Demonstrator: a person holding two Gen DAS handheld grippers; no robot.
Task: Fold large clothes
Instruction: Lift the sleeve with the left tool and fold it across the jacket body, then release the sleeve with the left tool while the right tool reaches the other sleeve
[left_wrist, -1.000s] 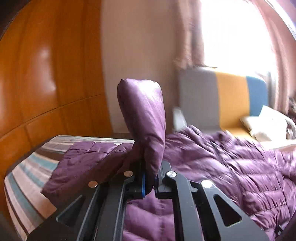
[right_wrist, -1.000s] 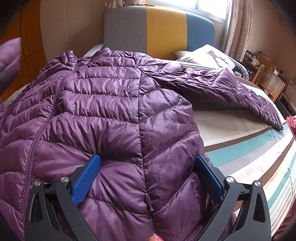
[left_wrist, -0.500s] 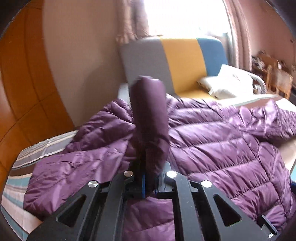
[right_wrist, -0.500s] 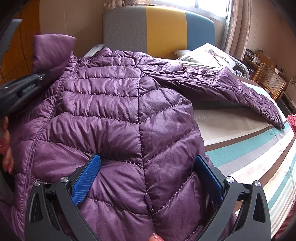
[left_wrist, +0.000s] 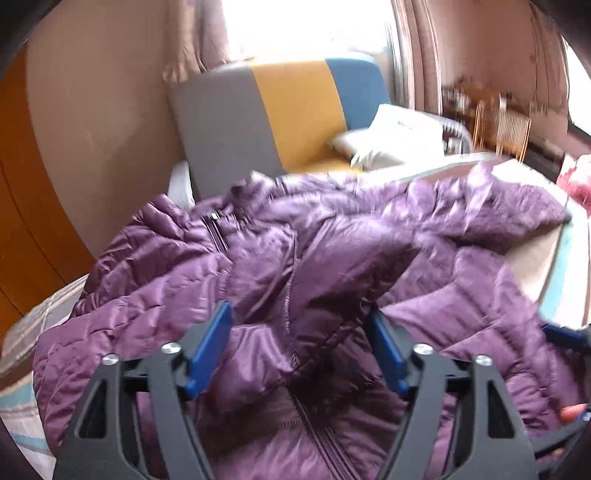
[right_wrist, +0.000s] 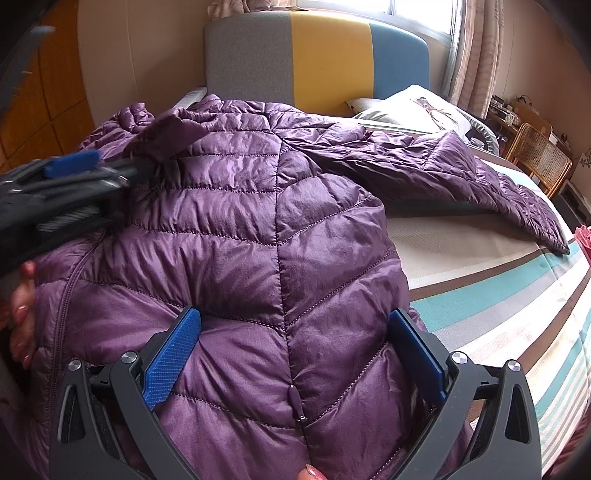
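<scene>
A purple quilted puffer jacket (right_wrist: 258, 221) lies spread on the striped bed (right_wrist: 498, 314). Its left sleeve (left_wrist: 332, 266) now lies folded across the jacket's front. Its other sleeve (right_wrist: 461, 177) stretches to the right over the bed. My left gripper (left_wrist: 301, 332) is open, its blue pads on either side of the folded sleeve, gripping nothing. It also shows in the right wrist view (right_wrist: 66, 177) at the left. My right gripper (right_wrist: 295, 332) is open and rests on the jacket's lower part, pads pressing the fabric on either side.
A grey, yellow and blue headboard (right_wrist: 314, 59) stands at the back with a pale pillow (right_wrist: 406, 107) before it. A wicker chair (right_wrist: 539, 158) stands at the right. An orange wooden wardrobe (right_wrist: 44, 103) lines the left wall.
My left gripper carried the sleeve end over the jacket to the right, laid it down and opened. The right gripper has not moved.
</scene>
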